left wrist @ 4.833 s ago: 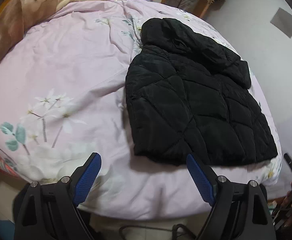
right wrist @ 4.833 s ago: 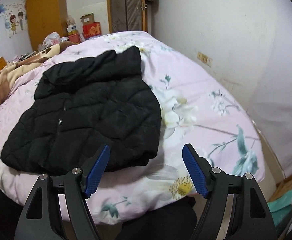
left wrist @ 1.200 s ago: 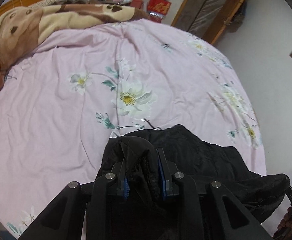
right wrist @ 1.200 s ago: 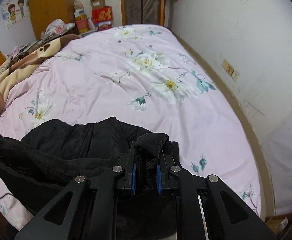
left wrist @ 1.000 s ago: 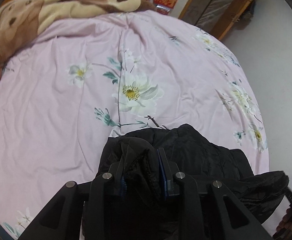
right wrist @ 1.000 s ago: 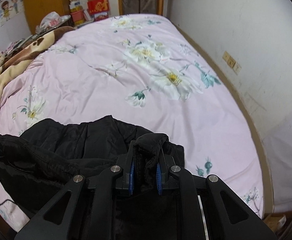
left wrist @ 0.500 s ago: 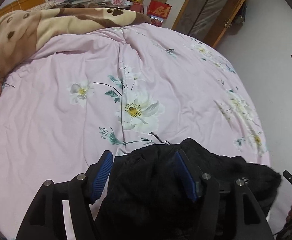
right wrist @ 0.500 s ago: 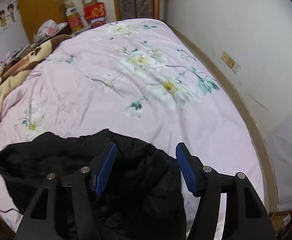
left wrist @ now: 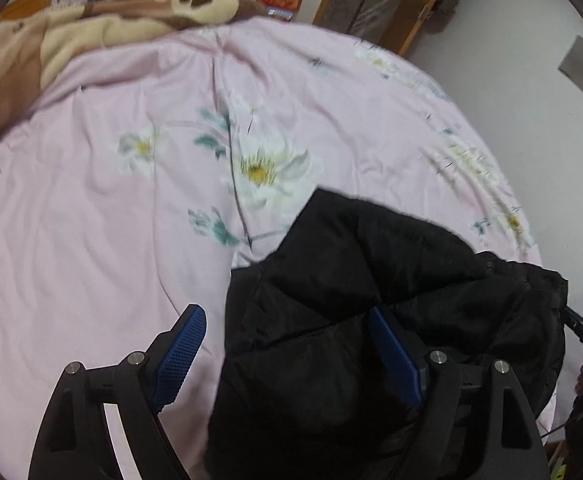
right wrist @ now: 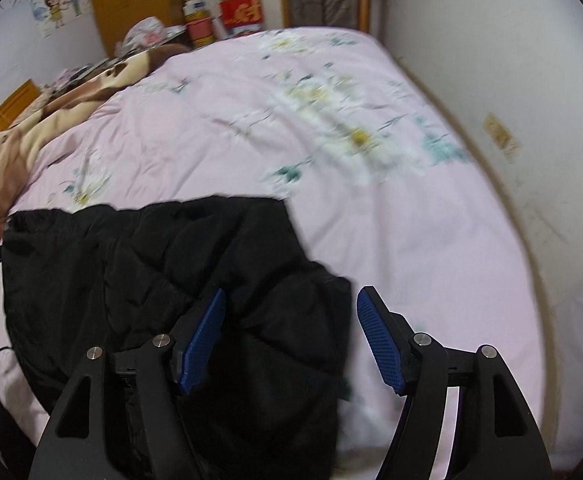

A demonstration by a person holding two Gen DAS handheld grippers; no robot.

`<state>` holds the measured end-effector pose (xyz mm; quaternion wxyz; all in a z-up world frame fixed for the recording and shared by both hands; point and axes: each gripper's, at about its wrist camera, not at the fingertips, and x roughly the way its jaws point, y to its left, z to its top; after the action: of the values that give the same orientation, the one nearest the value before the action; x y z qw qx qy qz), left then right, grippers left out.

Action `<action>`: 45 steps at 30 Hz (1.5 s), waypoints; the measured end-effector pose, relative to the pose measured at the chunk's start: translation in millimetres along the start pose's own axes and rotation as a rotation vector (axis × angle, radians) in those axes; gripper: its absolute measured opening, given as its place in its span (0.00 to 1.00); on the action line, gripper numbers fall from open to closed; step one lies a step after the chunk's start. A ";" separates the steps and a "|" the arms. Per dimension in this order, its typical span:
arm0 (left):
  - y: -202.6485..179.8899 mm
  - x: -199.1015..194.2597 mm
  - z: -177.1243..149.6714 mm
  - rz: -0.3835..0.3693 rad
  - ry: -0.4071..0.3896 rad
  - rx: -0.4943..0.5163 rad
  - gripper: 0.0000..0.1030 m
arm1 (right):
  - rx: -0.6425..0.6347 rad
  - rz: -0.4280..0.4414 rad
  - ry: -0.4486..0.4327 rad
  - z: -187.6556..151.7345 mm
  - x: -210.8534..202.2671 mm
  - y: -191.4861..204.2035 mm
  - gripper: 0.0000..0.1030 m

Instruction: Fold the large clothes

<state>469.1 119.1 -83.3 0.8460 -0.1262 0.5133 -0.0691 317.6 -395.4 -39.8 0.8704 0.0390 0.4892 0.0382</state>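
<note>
A black quilted jacket [left wrist: 371, 304] lies folded in a heap at the near edge of the pink flowered bed [left wrist: 111, 220]. It also shows in the right wrist view [right wrist: 163, 280]. My left gripper [left wrist: 287, 352] is open, held just above the jacket's left part, gripping nothing. My right gripper [right wrist: 291, 336] is open over the jacket's right edge, its right finger above bare bedspread [right wrist: 411, 220]. Both views are slightly blurred by motion.
A brown and cream blanket [left wrist: 51, 48] lies bunched at the far left of the bed. A wooden wardrobe [right wrist: 131, 0], boxes [right wrist: 239, 8] and a door stand beyond the bed. A white wall [right wrist: 511, 80] runs along the right side.
Both grippers were shut on jacket folds a second ago; they have opened and let the jacket drop onto the bed, then pulled back a little.
</note>
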 end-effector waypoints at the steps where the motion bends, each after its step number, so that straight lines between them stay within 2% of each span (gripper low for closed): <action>1: -1.4 4.4 -0.7 0.000 0.006 -0.006 0.81 | 0.024 0.021 0.008 -1.1 5.8 -0.9 0.66; 3: -5.1 9.7 -0.4 0.010 0.008 -0.003 0.68 | 0.086 0.041 -0.001 -0.5 10.9 -4.1 0.62; 5: -9.8 11.0 0.7 0.027 0.011 0.012 0.48 | 0.122 0.075 -0.005 -0.2 10.1 -6.5 0.42; 6: -11.9 9.9 1.2 0.045 0.007 0.022 0.43 | 0.120 0.094 -0.024 0.5 5.9 -6.1 0.23; 7: -14.8 8.0 2.8 0.059 0.002 0.037 0.35 | 0.112 0.091 -0.047 0.7 0.3 -4.6 0.16; 8: -15.7 4.1 4.4 0.063 -0.014 0.039 0.29 | 0.101 0.078 -0.083 1.5 -8.7 -3.1 0.14; 11: -14.7 -15.9 12.5 0.056 -0.099 0.013 0.24 | 0.104 0.045 -0.219 5.4 -38.1 -2.3 0.12; 13: -15.4 -26.3 19.5 0.040 -0.149 -0.010 0.24 | 0.112 0.040 -0.276 9.6 -48.7 -1.5 0.12; 15: -21.5 -24.1 25.2 0.070 -0.158 0.010 0.24 | 0.085 -0.003 -0.275 14.7 -42.6 3.3 0.12; 16: -24.9 -15.5 26.3 0.100 -0.145 0.029 0.24 | 0.079 -0.031 -0.245 17.1 -31.3 4.8 0.12; 18: -26.1 10.0 25.2 0.156 -0.069 0.048 0.24 | 0.074 -0.091 -0.149 16.4 -1.4 5.1 0.13; 20: -21.9 35.2 20.2 0.176 0.000 0.040 0.26 | 0.084 -0.114 -0.048 11.6 30.1 2.0 0.14; 21: -20.5 41.8 18.0 0.183 0.010 0.039 0.26 | 0.090 -0.131 -0.003 8.5 45.3 2.3 0.15; 25: -26.3 53.9 13.4 0.225 0.011 0.100 0.27 | 0.063 -0.186 0.061 6.8 65.9 8.1 0.18; 29: -22.1 59.0 14.4 0.223 0.032 0.084 0.30 | 0.066 -0.191 0.098 7.7 72.3 6.3 0.23; 31: -22.7 51.3 13.8 0.217 0.017 0.062 0.31 | 0.088 -0.200 0.105 5.5 66.9 5.3 0.27; 32: -22.7 48.1 13.9 0.209 0.015 0.051 0.31 | 0.101 -0.219 0.094 7.0 59.2 6.1 0.30; 33: -20.1 39.5 14.9 0.193 0.011 0.028 0.32 | 0.115 -0.247 0.048 8.4 44.4 7.3 0.40; 34: -18.1 32.8 15.8 0.186 0.005 0.012 0.38 | 0.122 -0.258 0.001 8.2 29.8 7.8 0.52; 36: -13.6 12.7 14.4 0.163 -0.027 -0.031 0.49 | 0.130 -0.250 -0.092 7.3 -1.3 14.8 0.63; 37: -13.2 -1.7 11.7 0.149 -0.054 -0.046 0.55 | 0.130 -0.242 -0.129 6.4 -14.5 19.6 0.63; 40: -24.4 -33.6 1.4 0.113 -0.124 -0.057 0.63 | 0.092 -0.169 -0.243 -2.0 -53.7 45.9 0.63; 42: -44.4 -46.0 -7.5 0.078 -0.147 -0.027 0.69 | 0.048 -0.120 -0.254 -9.0 -63.2 68.4 0.63; 45: -81.9 -45.0 -23.3 0.033 -0.130 0.049 0.69 | -0.053 -0.059 -0.233 -21.6 -57.5 108.0 0.63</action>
<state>428.6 48.4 -31.9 0.8813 -0.1014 0.4577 -0.0593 266.3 -293.5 9.1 0.9229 0.0055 0.3844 0.0206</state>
